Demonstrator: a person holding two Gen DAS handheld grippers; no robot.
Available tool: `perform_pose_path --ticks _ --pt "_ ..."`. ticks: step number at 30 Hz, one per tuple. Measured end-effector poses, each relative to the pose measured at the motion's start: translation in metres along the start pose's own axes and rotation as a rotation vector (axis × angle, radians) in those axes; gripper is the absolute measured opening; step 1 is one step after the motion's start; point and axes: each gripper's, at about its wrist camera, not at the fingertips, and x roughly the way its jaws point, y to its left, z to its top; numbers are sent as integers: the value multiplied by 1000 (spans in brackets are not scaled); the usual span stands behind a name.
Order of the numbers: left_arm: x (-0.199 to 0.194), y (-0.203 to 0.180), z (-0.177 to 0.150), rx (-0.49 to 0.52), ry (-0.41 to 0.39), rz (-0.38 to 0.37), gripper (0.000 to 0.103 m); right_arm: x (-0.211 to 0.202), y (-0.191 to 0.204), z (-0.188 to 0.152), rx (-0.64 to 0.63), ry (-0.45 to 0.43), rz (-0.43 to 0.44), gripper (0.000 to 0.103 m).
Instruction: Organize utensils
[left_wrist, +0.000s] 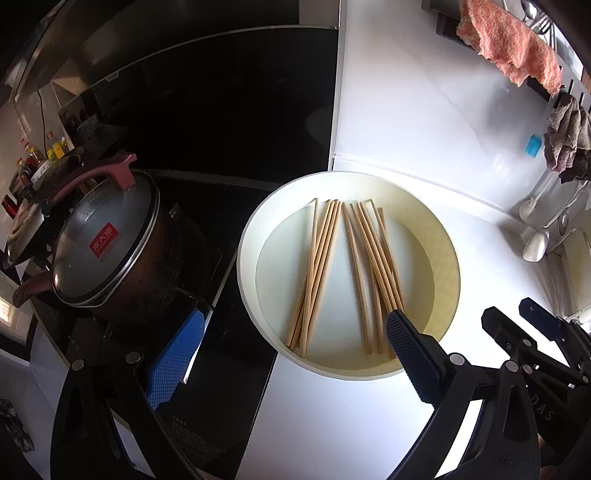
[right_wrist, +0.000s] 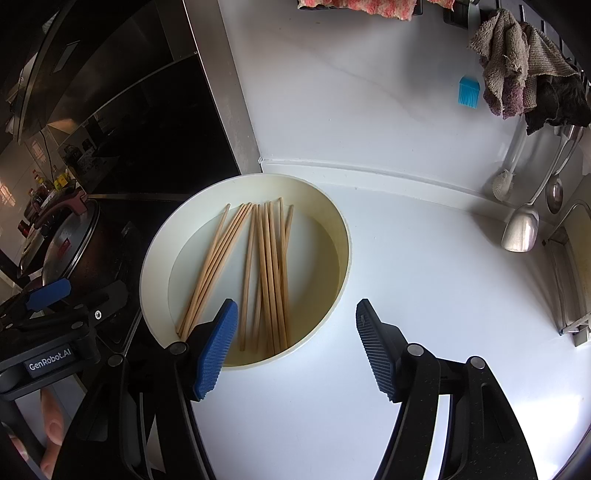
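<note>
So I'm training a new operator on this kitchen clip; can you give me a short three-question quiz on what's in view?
1. True or false: the wooden chopsticks lie inside the round white basin.
2. Multiple choice: what stands on the black stove beside the basin? A) a kettle B) a lidded pot C) a frying pan
3. Fill in: the right gripper has its jaws ____ and holds nothing.

Key: 1 true; 2 B; 3 open. The left gripper is likewise open, one finger over the basin's near rim.
</note>
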Motion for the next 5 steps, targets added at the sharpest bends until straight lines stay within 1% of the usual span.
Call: perform_pose_path --ticks 5 --pt "2 1 -2 -18 25 -3 97 0 1 -1 -1 1 2 64"
